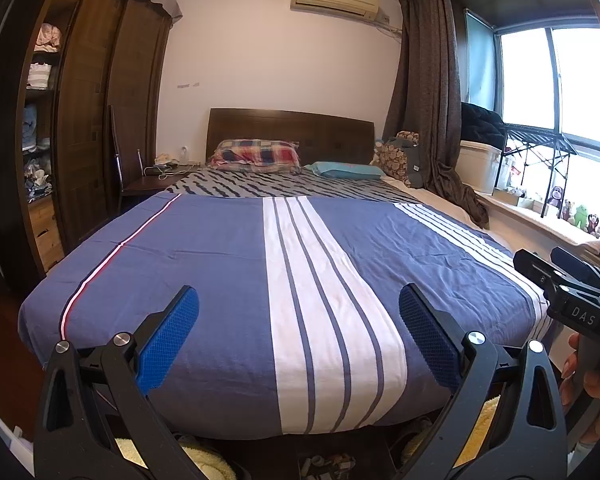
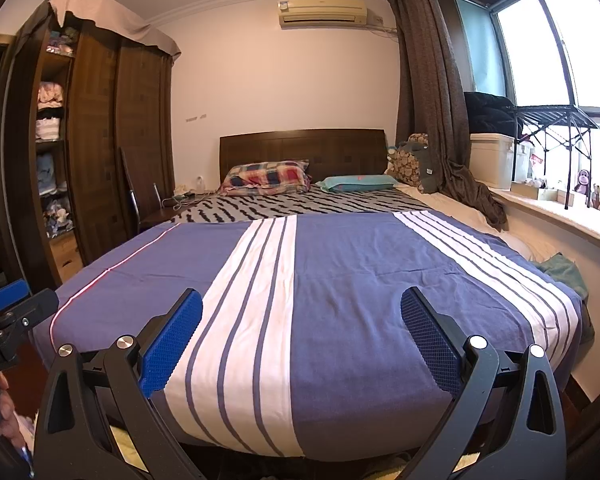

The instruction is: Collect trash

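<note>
A wide bed with a blue bedspread crossed by white stripes [image 1: 228, 264] fills the middle of a bedroom, its dark wooden headboard [image 1: 290, 134] against a pale wall under a cream wall-mounted air conditioner [image 1: 334, 2]. A plaid red-and-blue pillow [image 1: 256, 154] and a teal pillow [image 1: 344, 170] lie at the head, a dark wooden wardrobe with open shelves of folded clothes [image 1: 80, 112] stands to the left, and brown curtains [image 1: 432, 92] hang beside a bright window [image 1: 556, 80] on the right. The left claw [image 1: 299, 320] and the right claw [image 2: 301, 320], both with blue textured pads, hover released and empty over the foot of the bed. No piece of trash can be made out on the bedspread; small clutter shows on the floor under the bed's edge [image 1: 328, 462], too unclear to identify. Only the right wrist view shows a crumpled green cloth [image 2: 564, 274] at the bed's right edge near the windowsill; the left wrist view shows the other black handheld device and a hand [image 1: 588, 384] gripping it.
</note>
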Tool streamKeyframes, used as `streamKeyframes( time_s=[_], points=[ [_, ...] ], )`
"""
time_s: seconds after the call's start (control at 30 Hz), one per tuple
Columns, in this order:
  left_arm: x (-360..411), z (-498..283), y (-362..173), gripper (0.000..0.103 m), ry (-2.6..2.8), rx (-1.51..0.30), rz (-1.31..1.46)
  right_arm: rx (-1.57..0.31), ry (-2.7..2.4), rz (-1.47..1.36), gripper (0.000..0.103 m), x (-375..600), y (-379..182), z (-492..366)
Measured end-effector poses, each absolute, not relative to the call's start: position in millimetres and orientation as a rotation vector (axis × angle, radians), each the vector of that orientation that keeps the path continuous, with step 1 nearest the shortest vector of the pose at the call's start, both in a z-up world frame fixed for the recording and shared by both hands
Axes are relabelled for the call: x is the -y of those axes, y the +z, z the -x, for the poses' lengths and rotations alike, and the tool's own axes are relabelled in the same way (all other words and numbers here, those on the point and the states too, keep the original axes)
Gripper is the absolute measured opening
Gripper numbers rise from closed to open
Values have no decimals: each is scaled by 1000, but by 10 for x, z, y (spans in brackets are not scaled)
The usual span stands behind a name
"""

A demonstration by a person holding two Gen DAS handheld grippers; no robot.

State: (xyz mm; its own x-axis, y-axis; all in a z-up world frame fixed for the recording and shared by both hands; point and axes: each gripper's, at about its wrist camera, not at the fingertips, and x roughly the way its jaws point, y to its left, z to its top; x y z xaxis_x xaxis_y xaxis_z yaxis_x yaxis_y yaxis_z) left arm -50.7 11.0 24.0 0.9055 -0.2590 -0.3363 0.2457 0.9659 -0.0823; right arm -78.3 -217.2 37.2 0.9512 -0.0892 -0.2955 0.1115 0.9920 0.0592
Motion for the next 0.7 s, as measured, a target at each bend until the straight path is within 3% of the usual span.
streamKeyframes(
  time_s=[0.7],
  points=[
    [-108,508,261,95,-262,-345,36,-302,-80,-53,100,2159,396,766]
  ],
)
